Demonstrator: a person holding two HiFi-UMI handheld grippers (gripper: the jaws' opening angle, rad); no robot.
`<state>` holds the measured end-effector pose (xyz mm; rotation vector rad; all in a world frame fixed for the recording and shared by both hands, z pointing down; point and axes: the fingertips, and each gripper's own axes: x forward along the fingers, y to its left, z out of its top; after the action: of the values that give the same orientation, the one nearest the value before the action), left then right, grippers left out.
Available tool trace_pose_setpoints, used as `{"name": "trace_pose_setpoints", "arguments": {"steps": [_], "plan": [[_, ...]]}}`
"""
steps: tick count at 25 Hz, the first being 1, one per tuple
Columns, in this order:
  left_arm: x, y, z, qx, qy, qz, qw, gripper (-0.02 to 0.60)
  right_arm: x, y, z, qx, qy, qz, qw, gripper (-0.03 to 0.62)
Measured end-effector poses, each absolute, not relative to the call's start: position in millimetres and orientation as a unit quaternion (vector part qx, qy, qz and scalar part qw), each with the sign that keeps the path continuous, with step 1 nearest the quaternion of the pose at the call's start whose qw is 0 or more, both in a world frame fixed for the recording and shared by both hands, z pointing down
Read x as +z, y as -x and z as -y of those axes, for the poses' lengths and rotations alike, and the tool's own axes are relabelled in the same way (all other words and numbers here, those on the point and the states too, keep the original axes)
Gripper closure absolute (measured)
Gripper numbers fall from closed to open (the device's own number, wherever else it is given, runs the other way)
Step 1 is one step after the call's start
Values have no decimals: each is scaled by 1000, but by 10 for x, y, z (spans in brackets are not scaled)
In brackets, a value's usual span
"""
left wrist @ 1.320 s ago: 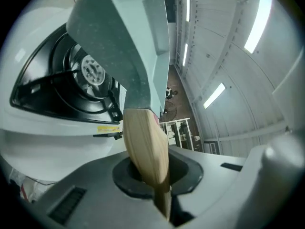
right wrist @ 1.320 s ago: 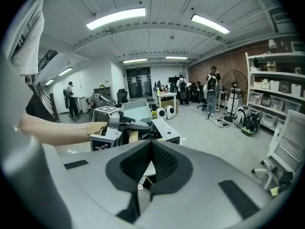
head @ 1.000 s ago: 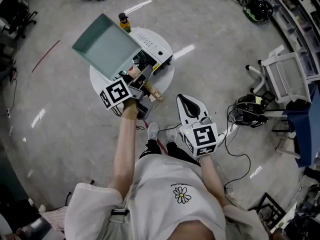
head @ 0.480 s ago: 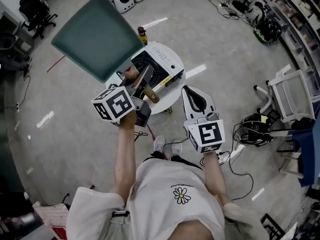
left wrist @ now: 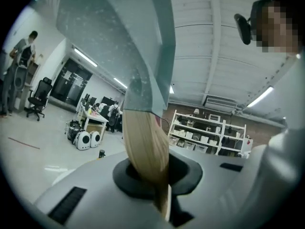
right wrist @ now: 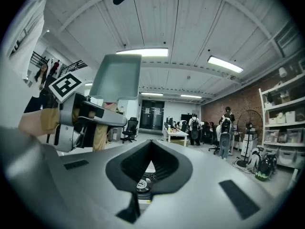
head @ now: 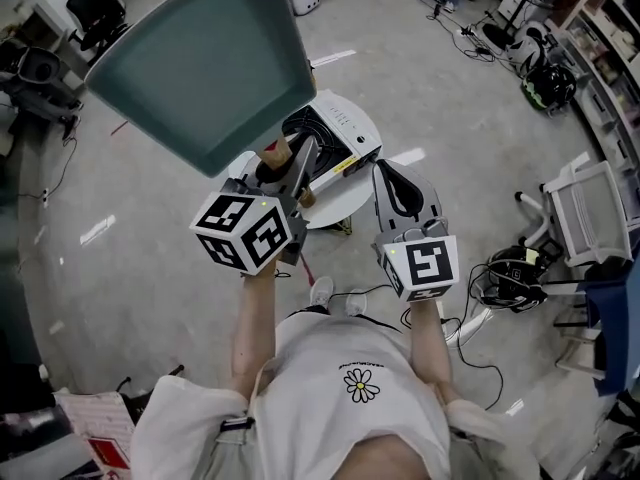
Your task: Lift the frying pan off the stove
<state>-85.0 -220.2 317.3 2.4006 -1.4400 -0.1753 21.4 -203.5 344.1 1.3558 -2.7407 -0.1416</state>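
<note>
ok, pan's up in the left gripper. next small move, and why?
Probably carry the frying pan sideways, away from the stove: the left gripper is shut on its wooden handle, and the pan hangs clear above the stove, so the lift looks done.

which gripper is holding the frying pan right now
The left gripper: it is shut on the wooden handle of the frying pan, while the right gripper is shut on nothing.
</note>
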Motion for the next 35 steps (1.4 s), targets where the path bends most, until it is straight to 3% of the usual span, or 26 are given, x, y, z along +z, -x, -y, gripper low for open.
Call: {"name": "trace_pose_setpoints", "arguments": {"steps": [17,35], "plan": [[3084,744,1752,-30,-836,538,109,560,3307,-303,1794,-62,-453,889,20,591],[3052,741,1719,-28,-832,544,102,560,3233,-293,1770,-71,-446,892,13,591]]}}
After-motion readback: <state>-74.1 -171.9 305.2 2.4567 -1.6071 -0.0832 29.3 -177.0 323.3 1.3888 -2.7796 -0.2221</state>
